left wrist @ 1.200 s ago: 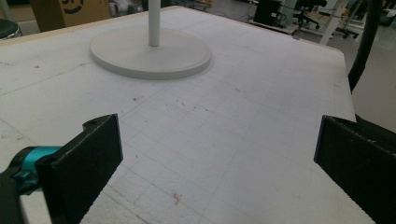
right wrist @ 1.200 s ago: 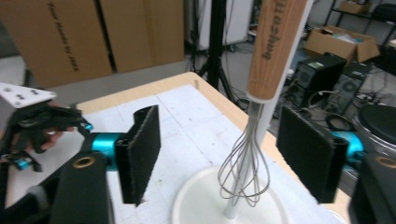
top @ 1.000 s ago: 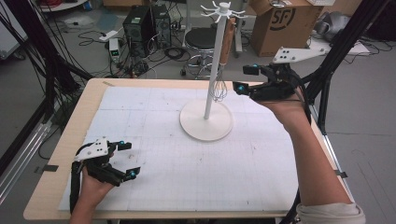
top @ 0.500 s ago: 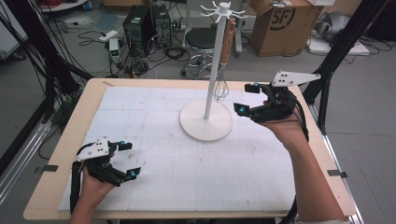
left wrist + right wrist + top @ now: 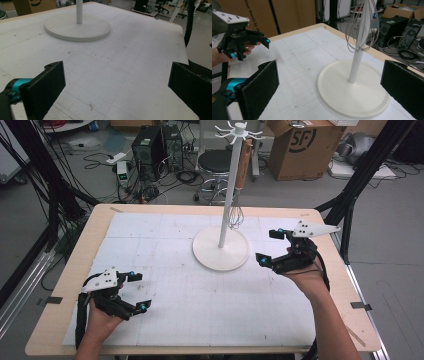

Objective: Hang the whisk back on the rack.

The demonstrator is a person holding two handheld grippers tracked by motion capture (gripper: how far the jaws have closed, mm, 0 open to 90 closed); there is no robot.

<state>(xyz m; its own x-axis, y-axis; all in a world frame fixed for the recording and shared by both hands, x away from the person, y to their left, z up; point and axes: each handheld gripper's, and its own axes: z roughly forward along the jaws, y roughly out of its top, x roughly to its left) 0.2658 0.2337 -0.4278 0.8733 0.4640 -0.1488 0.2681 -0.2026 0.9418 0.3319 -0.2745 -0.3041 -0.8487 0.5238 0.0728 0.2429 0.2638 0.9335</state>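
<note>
- Whisk (image 5: pixel 236 209) hangs by its wooden handle from a hook at the top of the white stand (image 5: pixel 220 252), long axis vertical, wire head down beside the pole — above the round base, not touching it.
- Right gripper (image 5: pixel 272 246) sits just beside the base on its right, jaws spread wide and empty; in the right gripper view the whisk's wires (image 5: pixel 359 27) lie ahead and above, between the jaws' line.
- Right is clearly the nearer hand; any reach for the whisk would likely go up and inward.
- Left gripper (image 5: pixel 137 292) rests low at the desk's (image 5: pixel 75 270) near-left, well apart from the stand, jaws wide open, holding nothing.
</note>
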